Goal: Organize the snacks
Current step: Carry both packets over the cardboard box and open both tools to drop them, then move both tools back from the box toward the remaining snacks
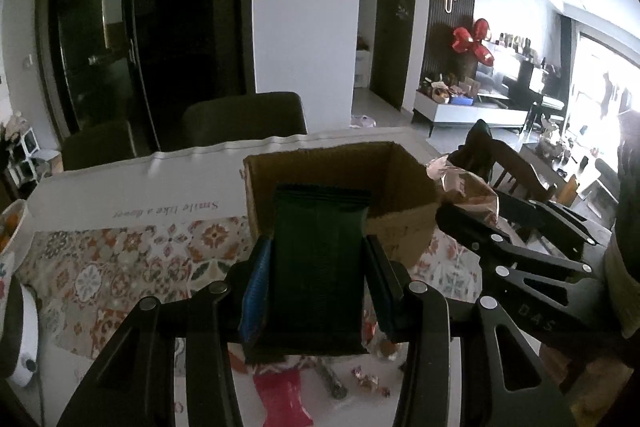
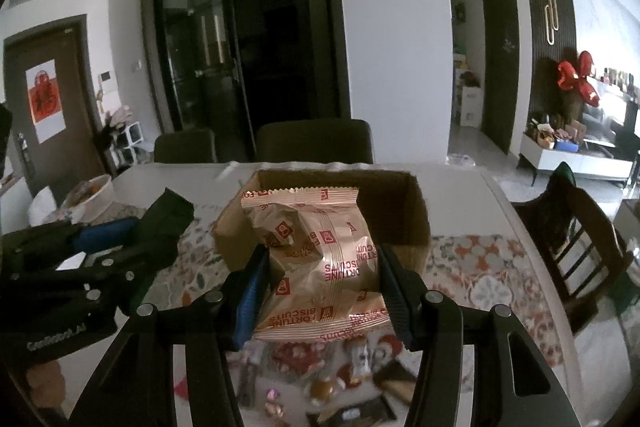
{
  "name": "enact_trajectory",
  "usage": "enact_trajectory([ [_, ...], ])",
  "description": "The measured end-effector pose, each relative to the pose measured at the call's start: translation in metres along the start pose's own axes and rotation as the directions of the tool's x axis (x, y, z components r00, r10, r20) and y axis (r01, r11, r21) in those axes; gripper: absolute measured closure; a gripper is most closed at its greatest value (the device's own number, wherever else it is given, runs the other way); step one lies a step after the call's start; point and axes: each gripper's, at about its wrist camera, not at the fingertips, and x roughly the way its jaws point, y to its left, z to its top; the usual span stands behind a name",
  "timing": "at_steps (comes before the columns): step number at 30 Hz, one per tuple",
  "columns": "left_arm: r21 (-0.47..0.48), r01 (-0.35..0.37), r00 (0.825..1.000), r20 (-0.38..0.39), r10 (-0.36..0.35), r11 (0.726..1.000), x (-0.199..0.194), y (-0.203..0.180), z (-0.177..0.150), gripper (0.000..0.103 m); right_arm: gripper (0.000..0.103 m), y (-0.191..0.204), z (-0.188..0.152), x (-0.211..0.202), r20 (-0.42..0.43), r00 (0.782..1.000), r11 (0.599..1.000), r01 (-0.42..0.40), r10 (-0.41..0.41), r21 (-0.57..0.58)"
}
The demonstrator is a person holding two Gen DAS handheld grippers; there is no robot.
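Note:
My left gripper (image 1: 318, 287) is shut on a dark green snack packet (image 1: 318, 267), held above the table in front of an open cardboard box (image 1: 416, 227). My right gripper (image 2: 324, 291) is shut on a gold Fortune Biscuits bag (image 2: 320, 259), also raised before the same cardboard box (image 2: 404, 211). In the left wrist view the right gripper (image 1: 472, 211) shows at the right with the gold bag (image 1: 464, 183). In the right wrist view the left gripper (image 2: 152, 235) shows at the left with the green packet (image 2: 168, 215). Several loose snacks (image 2: 320, 367) lie on the table below.
A patterned mat (image 1: 120, 267) covers the white table (image 1: 120, 179). A bowl (image 2: 92, 195) stands at the far left. Dark chairs (image 2: 316, 141) stand behind the table, and a wooden chair (image 2: 576, 239) stands on the right. A red wrapper (image 1: 280, 399) lies near the front edge.

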Motion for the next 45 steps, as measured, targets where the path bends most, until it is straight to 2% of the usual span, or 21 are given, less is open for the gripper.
enact_trajectory([
  [8,-0.011,0.002,0.999,-0.045,-0.002,1.000,0.047,0.011,0.040,0.058,0.049,-0.014,0.037,0.040,-0.044,0.999,1.000,0.019,-0.018,0.009],
  [10,-0.002,0.023,0.998,-0.056,-0.023,1.000,0.063,0.013,0.050,0.058,0.049,-0.017,0.043,0.054,-0.062,0.998,1.000,0.028,-0.027,0.006],
  [15,-0.022,0.057,0.991,-0.123,-0.060,0.998,0.099,0.018,0.060,0.058,0.049,-0.025,0.054,0.082,-0.105,0.994,0.999,0.032,-0.030,0.015],
  [20,-0.030,0.047,0.989,-0.138,-0.051,0.998,0.120,0.021,0.066,0.057,0.048,-0.035,0.055,0.108,-0.145,0.989,0.999,0.021,-0.014,0.049],
  [23,-0.020,0.033,0.989,-0.144,-0.035,0.999,0.127,0.023,0.069,0.040,0.044,-0.040,0.053,0.118,-0.167,0.986,0.998,0.038,-0.028,0.056],
  [24,-0.019,0.021,0.990,-0.136,-0.023,1.000,0.127,0.023,0.070,0.035,0.037,-0.041,0.054,0.121,-0.172,0.985,0.997,0.044,-0.033,0.059],
  [27,-0.013,-0.001,0.992,-0.125,-0.001,1.000,0.127,0.026,0.070,0.030,0.030,-0.045,0.053,0.123,-0.173,0.983,0.995,0.076,-0.064,0.062],
  [32,-0.001,-0.023,0.992,-0.124,0.023,1.000,0.115,0.026,0.062,0.027,0.030,-0.044,0.047,0.117,-0.175,0.981,0.993,0.100,-0.088,0.057],
  [39,0.021,-0.077,0.994,-0.082,0.078,0.997,0.077,0.022,0.043,0.021,0.030,-0.038,0.040,0.088,-0.137,0.986,0.993,0.102,-0.094,0.052],
  [45,-0.015,-0.047,0.996,-0.079,0.045,0.999,0.049,0.021,0.028,0.021,0.030,-0.023,0.026,0.061,-0.111,0.992,0.997,0.061,-0.056,0.047],
])
